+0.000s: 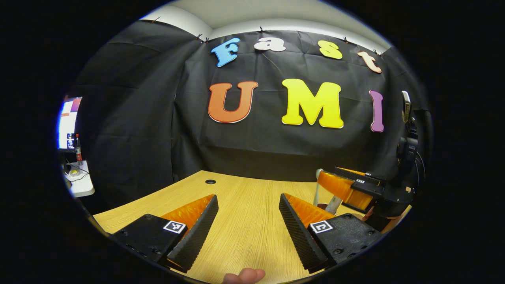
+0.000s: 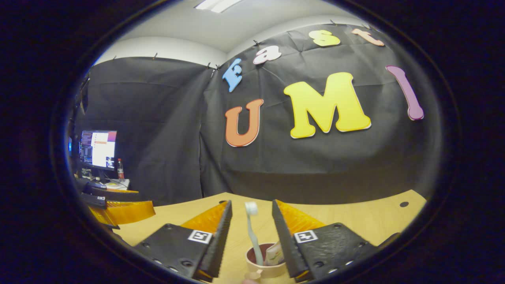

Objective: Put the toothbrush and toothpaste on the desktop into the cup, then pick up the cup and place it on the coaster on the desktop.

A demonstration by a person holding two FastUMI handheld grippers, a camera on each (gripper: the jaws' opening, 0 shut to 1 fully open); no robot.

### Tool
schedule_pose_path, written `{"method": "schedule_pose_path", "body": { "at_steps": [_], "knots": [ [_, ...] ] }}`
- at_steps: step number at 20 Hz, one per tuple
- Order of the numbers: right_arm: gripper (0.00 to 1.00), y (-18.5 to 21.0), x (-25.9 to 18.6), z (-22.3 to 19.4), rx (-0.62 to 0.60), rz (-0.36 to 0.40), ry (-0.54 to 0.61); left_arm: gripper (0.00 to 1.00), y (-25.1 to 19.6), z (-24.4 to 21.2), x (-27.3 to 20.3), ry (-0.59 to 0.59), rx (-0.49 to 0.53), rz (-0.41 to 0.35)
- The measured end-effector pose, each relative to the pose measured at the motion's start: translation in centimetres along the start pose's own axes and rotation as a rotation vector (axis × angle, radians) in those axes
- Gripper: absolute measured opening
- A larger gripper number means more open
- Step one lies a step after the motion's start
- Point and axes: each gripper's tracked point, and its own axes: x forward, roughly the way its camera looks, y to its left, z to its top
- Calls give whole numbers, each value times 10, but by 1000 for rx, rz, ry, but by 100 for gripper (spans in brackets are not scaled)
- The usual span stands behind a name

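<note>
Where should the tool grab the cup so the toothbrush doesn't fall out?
Probably by the cup's round outer wall, coming from the near side where the right tool already straddles it, low and level. The toothbrush stands up above the rim, so avoid the top.

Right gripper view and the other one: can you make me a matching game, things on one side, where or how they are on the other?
1 toothbrush
2 cup
3 left tongs
4 bottle

A beside the monitor
B open above bare desktop
C head up in the cup
D framed by the open right tongs

Pairs: 1-C, 2-D, 3-B, 4-A.
</note>
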Motion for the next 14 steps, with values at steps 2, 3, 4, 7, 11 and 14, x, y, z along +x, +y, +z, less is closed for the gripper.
{"method": "schedule_pose_path", "body": {
  "at_steps": [2, 3, 4, 7, 11, 14],
  "knots": [
    [92, -11, -10, 1, -12, -45, -14, 98, -7, 2, -1, 2, 4, -7],
    [96, -12, -15, 3, -9, -53, -23, 98, -11, 4, 0, 2, 10, -15],
    [97, -12, -21, 6, -4, -55, -32, 98, -15, 6, -2, 4, 15, -20],
    [96, -20, -42, 16, -3, -73, -47, 98, -28, 11, -4, 13, 27, -34],
    [96, -37, -100, 21, -23, -103, -57, 98, -47, 30, -4, 43, 65, -68],
    [96, -56, -160, 6, -67, -128, -28, 98, -68, 68, 4, 79, 62, -111]
  ]
}}
